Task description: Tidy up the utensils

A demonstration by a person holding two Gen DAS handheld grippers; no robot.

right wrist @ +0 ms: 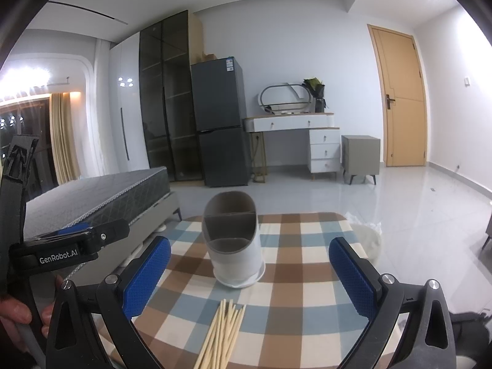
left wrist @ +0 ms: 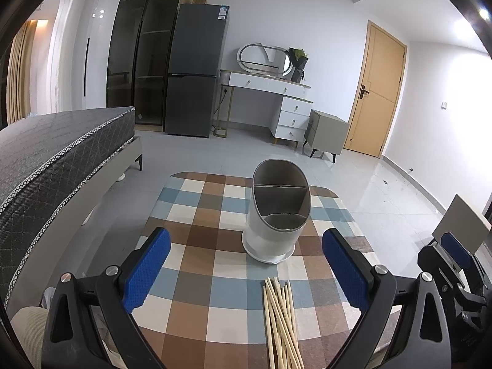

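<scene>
A white utensil holder [left wrist: 272, 215] [right wrist: 235, 244] with grey inner compartments stands upright near the middle of the checked table [left wrist: 196, 279] [right wrist: 295, 279]. Nothing shows inside it. A bundle of pale wooden chopsticks [left wrist: 281, 319] [right wrist: 223, 335] lies loose on the cloth in front of the holder, close to me. My left gripper [left wrist: 246, 269] is open above the near part of the table, with the chopsticks lying between its blue pads. My right gripper [right wrist: 250, 275] is open too, held just behind the chopstick tips.
A grey bed [left wrist: 52, 160] [right wrist: 101, 196] stands left of the table. A fridge [left wrist: 196, 70], white dresser [left wrist: 276, 95] and small cabinet [left wrist: 326, 132] line the far wall beside a wooden door [left wrist: 378, 92]. A hand [right wrist: 15, 310] holds the left gripper's handle.
</scene>
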